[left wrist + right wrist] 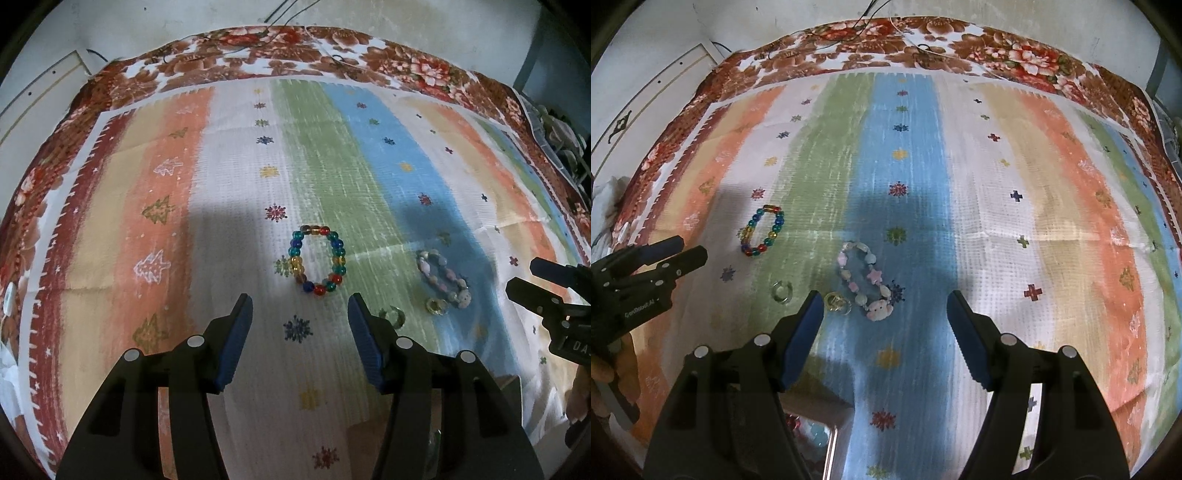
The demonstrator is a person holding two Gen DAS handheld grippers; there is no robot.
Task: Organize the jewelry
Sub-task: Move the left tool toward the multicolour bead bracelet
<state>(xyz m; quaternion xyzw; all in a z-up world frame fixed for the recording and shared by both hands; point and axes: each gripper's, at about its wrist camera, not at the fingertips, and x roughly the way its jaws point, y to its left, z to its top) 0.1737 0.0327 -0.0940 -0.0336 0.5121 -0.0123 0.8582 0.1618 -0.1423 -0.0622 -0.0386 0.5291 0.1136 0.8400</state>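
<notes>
Striped cloth point(229, 206) carries a multicoloured bead bracelet point(318, 259) just ahead of the left gripper point(300, 308), whose fingers stand apart and empty. A pastel bracelet point(864, 280) lies ahead of the right gripper point(886, 306), also spread wide, holding nothing.

The striped cloth point(997, 229) lies bare to the right of the pastel bracelet point(862, 280) and beyond both bracelets. Crowding the near middle: bead bracelet point(318, 260), gold ring point(835, 301), clear ring point(782, 290), all just apart. A box point(816, 432) sits at the near edge.
</notes>
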